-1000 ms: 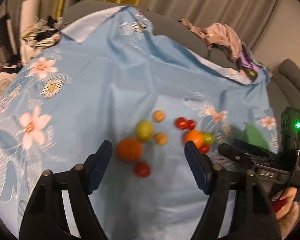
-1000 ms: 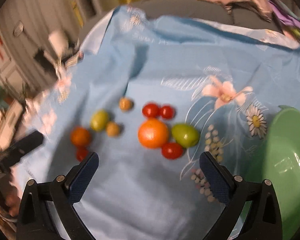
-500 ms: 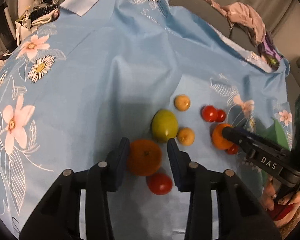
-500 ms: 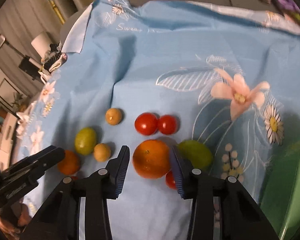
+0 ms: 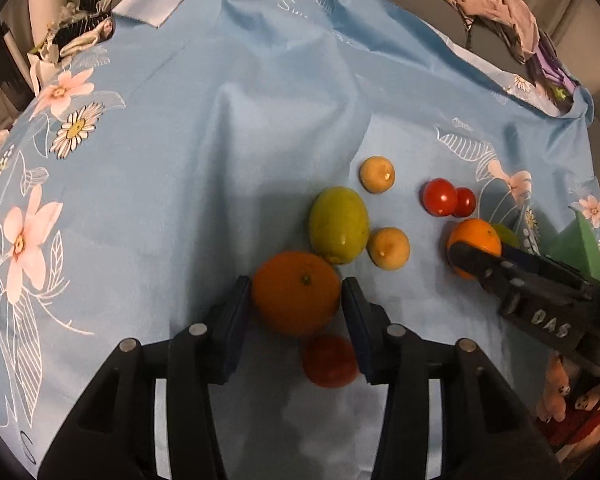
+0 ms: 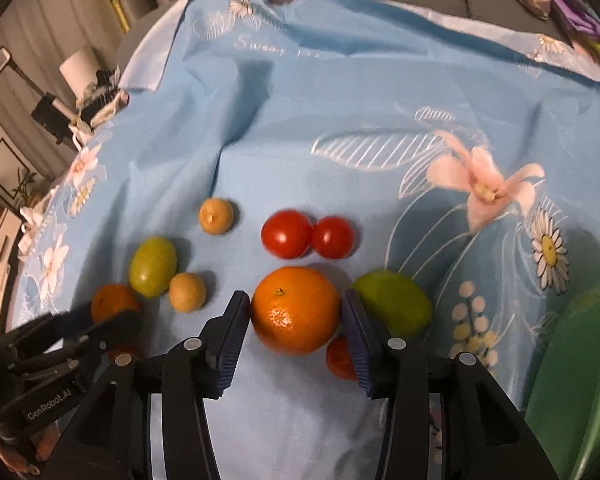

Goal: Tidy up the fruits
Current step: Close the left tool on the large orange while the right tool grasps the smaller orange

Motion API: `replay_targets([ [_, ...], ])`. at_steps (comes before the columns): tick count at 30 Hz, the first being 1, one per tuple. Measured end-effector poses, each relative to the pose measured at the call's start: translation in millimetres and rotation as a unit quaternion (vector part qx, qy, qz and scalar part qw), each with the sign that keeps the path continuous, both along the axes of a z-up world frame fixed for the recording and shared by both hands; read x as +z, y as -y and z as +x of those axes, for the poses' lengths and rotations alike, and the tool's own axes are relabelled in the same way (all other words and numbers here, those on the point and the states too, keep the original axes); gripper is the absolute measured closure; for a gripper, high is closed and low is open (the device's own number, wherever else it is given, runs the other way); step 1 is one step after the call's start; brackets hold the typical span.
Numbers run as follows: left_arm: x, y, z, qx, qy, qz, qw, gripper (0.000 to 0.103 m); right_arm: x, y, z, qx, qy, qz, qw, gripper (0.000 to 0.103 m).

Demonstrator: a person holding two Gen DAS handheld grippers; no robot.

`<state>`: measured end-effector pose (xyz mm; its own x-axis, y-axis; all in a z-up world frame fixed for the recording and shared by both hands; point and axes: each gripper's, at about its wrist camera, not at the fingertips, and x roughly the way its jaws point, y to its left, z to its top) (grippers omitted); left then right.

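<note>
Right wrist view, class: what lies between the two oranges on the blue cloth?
A small tan fruit lies between the left orange and the right orange; the right wrist view shows it.

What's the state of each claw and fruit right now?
left claw: shut on left orange, on the cloth
right claw: shut on right orange, on the cloth
two red tomatoes: loose, touching each other
green fruit: loose, against the right claw's finger
small tan fruits: loose
green bowl: only partly in view, contents hidden
</note>
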<state>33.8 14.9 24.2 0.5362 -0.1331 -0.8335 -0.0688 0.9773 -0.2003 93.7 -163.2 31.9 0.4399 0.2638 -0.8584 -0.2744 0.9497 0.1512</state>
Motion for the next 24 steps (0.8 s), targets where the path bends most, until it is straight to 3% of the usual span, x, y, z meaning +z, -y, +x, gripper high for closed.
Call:
replay_targets([
  [7,4,-4,-4,0.014,0.013,-0.006,0.9998,0.061,1,0,-3,-0.004,0.012,-0.002,1.0,0.057],
  [14,34,1,-18,0.002,0.067,-0.045,0.9967,0.061,36,25,-33,-0.013,0.043,0.059,0.997,0.057],
  [24,51,22,-34,-0.013,0.093,-0.044,0.9945,0.061,39,48,-67,-0.044,0.035,0.084,0.995,0.057],
])
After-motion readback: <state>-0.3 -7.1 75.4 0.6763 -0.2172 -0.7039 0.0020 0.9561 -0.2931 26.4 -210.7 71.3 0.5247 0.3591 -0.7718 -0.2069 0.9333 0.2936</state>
